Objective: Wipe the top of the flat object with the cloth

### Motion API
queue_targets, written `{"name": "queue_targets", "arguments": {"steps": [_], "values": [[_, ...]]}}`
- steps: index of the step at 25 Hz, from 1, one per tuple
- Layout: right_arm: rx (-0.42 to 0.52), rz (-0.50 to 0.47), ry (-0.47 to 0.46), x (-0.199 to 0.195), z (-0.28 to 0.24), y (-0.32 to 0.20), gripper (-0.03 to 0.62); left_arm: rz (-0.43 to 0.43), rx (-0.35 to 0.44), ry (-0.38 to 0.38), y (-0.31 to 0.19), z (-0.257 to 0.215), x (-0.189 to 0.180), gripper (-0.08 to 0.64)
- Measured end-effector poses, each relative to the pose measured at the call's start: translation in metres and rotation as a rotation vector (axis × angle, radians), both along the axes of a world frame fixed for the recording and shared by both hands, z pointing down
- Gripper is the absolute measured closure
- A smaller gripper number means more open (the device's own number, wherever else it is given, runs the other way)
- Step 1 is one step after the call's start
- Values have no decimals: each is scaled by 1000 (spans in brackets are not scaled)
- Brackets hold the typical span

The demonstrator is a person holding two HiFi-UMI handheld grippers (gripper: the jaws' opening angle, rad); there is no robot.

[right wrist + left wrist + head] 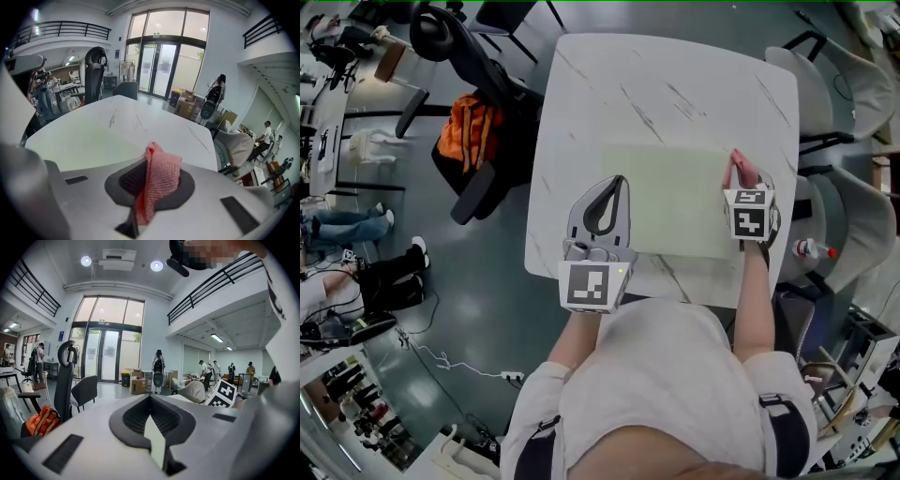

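Head view is showing a pale green mat lying flat on the white table, toward the near side, with nothing resting on it. The right gripper is sitting at the mat's right edge, its jaws pressing together on a pink cloth that is sticking out ahead of them. In the right gripper view the cloth is bunching up between the jaws, with the mat spreading to the left. The left gripper is lying over the mat's left edge. Its own view is showing the jaws together on a pale sliver, apparently that edge.

Judgement: the wipe is starting from the right side, with the left gripper steadying the mat. The next move is calling for the cloth to press flat and sweep leftward.

The bare mat is leaving the sweep unobstructed up to the left gripper. The table's right edge is running near the right gripper.
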State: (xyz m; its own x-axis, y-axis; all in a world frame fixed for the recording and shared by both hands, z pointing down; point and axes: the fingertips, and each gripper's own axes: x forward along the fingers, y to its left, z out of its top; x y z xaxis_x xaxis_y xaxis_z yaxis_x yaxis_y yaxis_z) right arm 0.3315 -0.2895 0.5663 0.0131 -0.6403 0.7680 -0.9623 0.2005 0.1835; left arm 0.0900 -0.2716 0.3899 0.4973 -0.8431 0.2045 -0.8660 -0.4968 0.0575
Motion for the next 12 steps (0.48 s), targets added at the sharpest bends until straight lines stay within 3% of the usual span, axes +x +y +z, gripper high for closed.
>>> {"name": "queue_targets", "arguments": {"steps": [12], "values": [[1, -26, 35, -1, -3, 27, 557, 33, 4, -27, 11, -2, 0, 546]]}}
